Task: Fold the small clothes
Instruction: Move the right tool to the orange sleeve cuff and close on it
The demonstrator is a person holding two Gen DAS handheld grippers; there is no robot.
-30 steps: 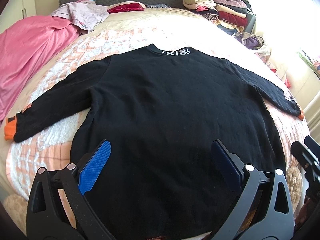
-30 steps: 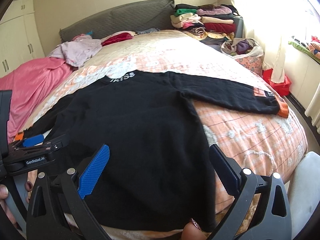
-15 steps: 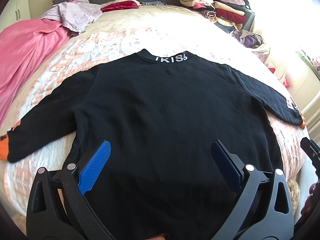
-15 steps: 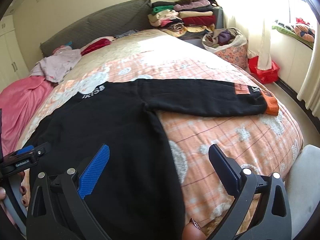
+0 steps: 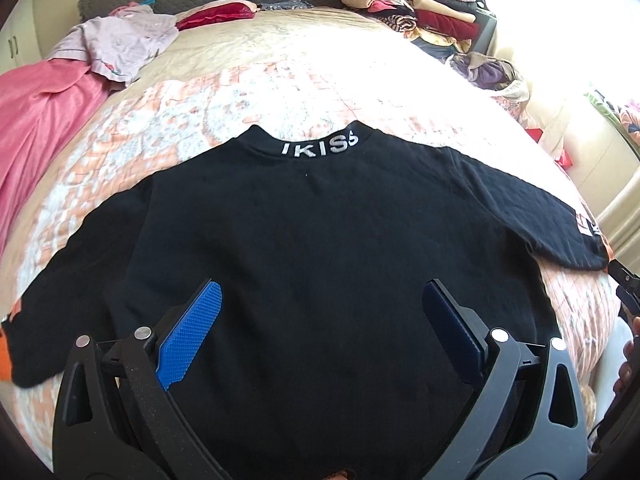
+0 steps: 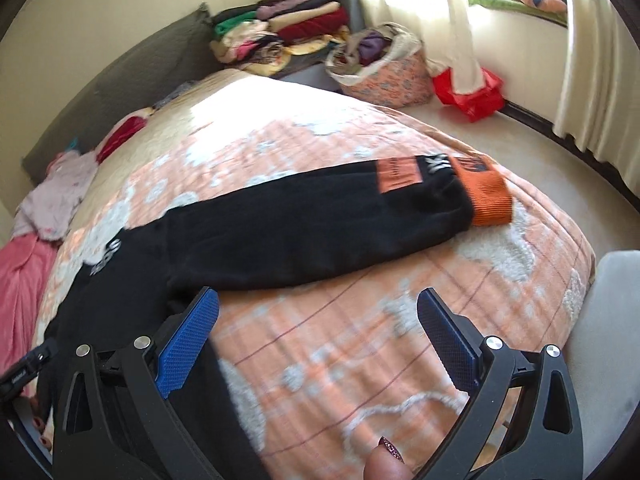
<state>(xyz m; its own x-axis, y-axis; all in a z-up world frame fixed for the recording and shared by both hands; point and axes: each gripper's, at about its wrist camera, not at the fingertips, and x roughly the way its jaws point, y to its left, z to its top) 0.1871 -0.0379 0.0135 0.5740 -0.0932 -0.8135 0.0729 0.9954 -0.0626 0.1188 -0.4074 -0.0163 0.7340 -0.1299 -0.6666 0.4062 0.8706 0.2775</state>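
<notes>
A black sweatshirt [image 5: 320, 240] lies flat on the bed, back up, with white letters on its collar [image 5: 320, 146] and both sleeves spread out. My left gripper [image 5: 320, 308] is open and empty, above the lower body of the sweatshirt. My right gripper [image 6: 318, 316] is open and empty, over the quilt just below the right sleeve [image 6: 304, 232]. That sleeve ends in an orange cuff [image 6: 486, 194]. The left sleeve's orange cuff [image 5: 6, 354] shows at the left edge of the left wrist view.
The bed has an orange and white quilt [image 6: 360, 360]. A pink blanket [image 5: 36, 120] and a lilac garment [image 5: 120, 44] lie at its far left. Folded clothes [image 5: 408, 4] are stacked beyond the bed, beside a basket [image 6: 384, 68] and a red bag [image 6: 472, 92].
My right gripper has swung right, from over the sweatshirt body toward the right sleeve and cuff. My left gripper has moved slightly forward over the body. Both stay open.
</notes>
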